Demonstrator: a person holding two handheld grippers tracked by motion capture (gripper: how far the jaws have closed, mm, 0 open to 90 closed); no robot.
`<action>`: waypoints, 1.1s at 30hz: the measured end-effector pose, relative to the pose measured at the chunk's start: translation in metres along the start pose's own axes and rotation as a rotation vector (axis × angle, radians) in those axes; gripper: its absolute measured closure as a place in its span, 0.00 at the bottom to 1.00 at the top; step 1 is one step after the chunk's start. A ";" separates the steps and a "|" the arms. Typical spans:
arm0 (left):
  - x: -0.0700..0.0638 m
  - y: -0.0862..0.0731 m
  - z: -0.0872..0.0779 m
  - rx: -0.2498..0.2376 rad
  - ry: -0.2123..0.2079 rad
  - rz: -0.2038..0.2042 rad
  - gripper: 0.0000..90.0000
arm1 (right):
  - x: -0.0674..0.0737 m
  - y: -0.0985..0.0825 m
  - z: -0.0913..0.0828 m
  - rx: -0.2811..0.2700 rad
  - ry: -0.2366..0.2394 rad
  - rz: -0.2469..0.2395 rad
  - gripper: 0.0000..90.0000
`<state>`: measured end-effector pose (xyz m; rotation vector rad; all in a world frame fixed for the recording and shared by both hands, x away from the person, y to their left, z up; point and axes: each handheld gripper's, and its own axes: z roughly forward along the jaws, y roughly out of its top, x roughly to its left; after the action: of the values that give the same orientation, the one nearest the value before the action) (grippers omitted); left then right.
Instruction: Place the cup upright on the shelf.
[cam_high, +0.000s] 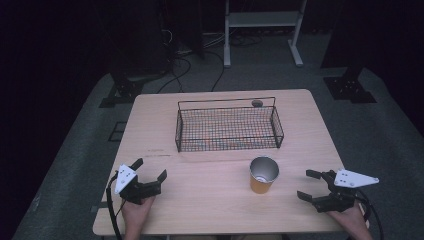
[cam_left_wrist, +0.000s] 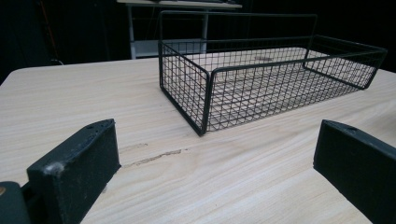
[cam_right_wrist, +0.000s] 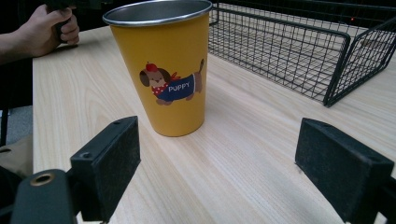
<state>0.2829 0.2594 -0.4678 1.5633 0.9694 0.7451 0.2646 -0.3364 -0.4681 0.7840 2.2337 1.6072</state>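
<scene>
In the high view, a yellow cup (cam_high: 263, 175) with a metal rim stands upright on the pale wooden desk (cam_high: 210, 200), right of centre and near the front; a black wire basket (cam_high: 228, 128) sits behind it toward the far edge, apart from the cup; the left gripper (cam_high: 149, 170) is held in a hand (cam_high: 136, 210) at the front left corner, its 2 jaws spread wide and gripping nothing; the right gripper (cam_high: 310, 185) is held at the front right, jaws likewise wide apart and bare, pointing toward the cup but well short of touching it.

In the left gripper view, the 2 black jaws rise from the bottom corners, far apart with bare wood between them; the wire basket (cam_left_wrist: 261, 79) stands ahead and slightly right on the desk (cam_left_wrist: 93, 93), its near corner closest to the camera; a faint scuff mark (cam_left_wrist: 154, 157) runs across the grain between the jaws and the basket.

In the right gripper view, the jaws stand wide with nothing between them; the cup (cam_right_wrist: 163, 70) stands upright just ahead, nearer the left jaw, showing a cartoon dog labelled PUPPY; the basket (cam_right_wrist: 299, 51) lies behind and to the right; the other hand (cam_right_wrist: 44, 30) rests at the far left edge of the desk (cam_right_wrist: 243, 154).
</scene>
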 end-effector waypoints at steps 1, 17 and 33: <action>0.000 0.000 0.000 0.001 0.000 -0.001 0.00 | 0.000 0.000 0.001 0.002 0.001 0.001 0.15; 0.000 0.000 -0.001 -0.006 -0.008 -0.001 0.00 | 0.012 0.007 0.016 0.016 0.031 -0.022 0.14; 0.000 0.000 -0.001 -0.005 -0.004 0.001 0.00 | 0.018 0.015 0.031 0.034 0.048 -0.018 0.02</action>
<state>0.2823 0.2594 -0.4677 1.5605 0.9640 0.7443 0.2701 -0.2978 -0.4630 0.7395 2.3004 1.5999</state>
